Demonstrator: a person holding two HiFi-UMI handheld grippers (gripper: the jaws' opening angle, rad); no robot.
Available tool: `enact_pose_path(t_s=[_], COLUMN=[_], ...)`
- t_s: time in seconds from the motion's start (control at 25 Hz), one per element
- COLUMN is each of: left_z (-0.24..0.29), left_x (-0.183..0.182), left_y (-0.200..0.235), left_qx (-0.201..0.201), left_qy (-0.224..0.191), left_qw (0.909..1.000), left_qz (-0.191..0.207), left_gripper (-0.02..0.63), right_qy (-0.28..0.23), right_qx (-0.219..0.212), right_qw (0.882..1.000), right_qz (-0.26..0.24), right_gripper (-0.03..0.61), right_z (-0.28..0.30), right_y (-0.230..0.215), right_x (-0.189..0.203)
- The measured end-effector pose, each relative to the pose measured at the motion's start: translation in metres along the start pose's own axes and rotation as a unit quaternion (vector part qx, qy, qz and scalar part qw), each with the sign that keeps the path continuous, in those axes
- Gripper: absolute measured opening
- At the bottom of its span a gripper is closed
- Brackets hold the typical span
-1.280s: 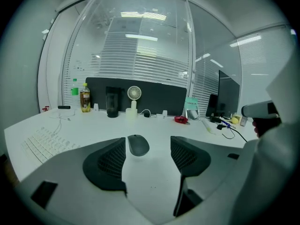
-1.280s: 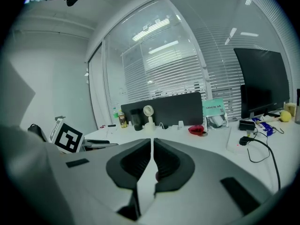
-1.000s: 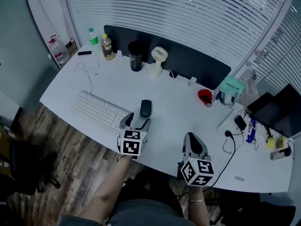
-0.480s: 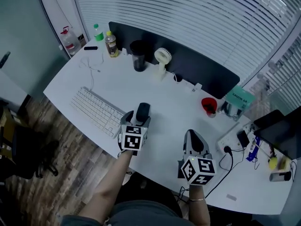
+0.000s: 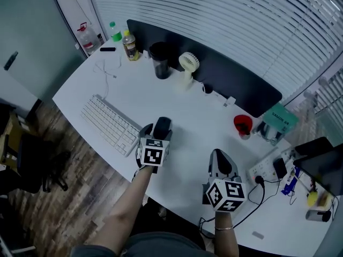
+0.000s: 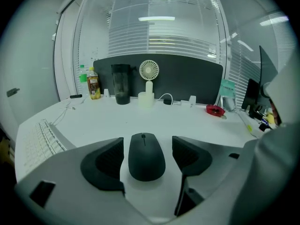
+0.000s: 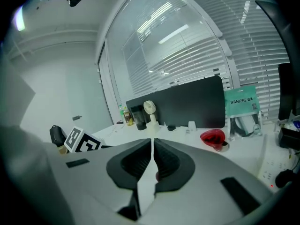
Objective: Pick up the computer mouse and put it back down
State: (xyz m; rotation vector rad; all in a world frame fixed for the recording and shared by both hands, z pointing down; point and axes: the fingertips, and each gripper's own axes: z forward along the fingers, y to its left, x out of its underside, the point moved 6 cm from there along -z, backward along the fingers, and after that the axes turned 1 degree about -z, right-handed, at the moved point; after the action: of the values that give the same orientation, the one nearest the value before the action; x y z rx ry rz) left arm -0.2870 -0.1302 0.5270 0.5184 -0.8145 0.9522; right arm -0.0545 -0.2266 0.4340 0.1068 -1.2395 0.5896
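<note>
Your left gripper (image 6: 147, 143) straddles the computer mouse (image 6: 146, 161) at frame centre on the white desk (image 5: 187, 116), jaws spread and clear of both flanks, the mouse's long axis running along them, while your right gripper (image 7: 153, 146) sits lower right, pressed together on nothing.

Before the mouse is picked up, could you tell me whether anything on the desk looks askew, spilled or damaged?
Nothing stands out. The black computer mouse lies flat on the white desk, untouched, between the open jaws of the left gripper. The dark tumbler and white fan stand upright; no spill shows.
</note>
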Motion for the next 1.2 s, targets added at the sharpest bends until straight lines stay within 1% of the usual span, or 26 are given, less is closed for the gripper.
enact_pose_path(t_s=[0.24, 0.48, 0.6, 0.88, 1.2], left_z=[0.015, 0.024, 0.029, 0.038, 0.042], left_x=[0.001, 0.003, 0.003, 0.009, 0.014], left_y=[0.005, 0.005, 0.007, 0.004, 0.004], left_qx=[-0.01, -0.013, -0.018, -0.016, -0.021], left_qy=[0.01, 0.03, 0.032, 0.063, 0.071], left_qw=[0.9999, 0.9995, 0.9993, 0.9979, 0.9973], left_qz=[0.002, -0.003, 0.003, 0.003, 0.005], left_gripper=[0.307, 0.31, 0.311, 0.311, 0.31], right_qy=[0.014, 0.024, 0.028, 0.035, 0.042], right_qx=[-0.011, -0.018, -0.021, -0.023, -0.02], right_qw=[1.0, 1.0, 0.999, 0.999, 0.999], right_qz=[0.003, 0.008, 0.012, 0.02, 0.022], right_gripper=[0.014, 0.011, 0.008, 0.006, 0.004], right_z=[0.008, 0.014, 0.016, 0.019, 0.019], right_y=[-0.006, -0.01, -0.012, -0.015, -0.019], right_x=[0.006, 0.01, 0.011, 0.014, 0.018])
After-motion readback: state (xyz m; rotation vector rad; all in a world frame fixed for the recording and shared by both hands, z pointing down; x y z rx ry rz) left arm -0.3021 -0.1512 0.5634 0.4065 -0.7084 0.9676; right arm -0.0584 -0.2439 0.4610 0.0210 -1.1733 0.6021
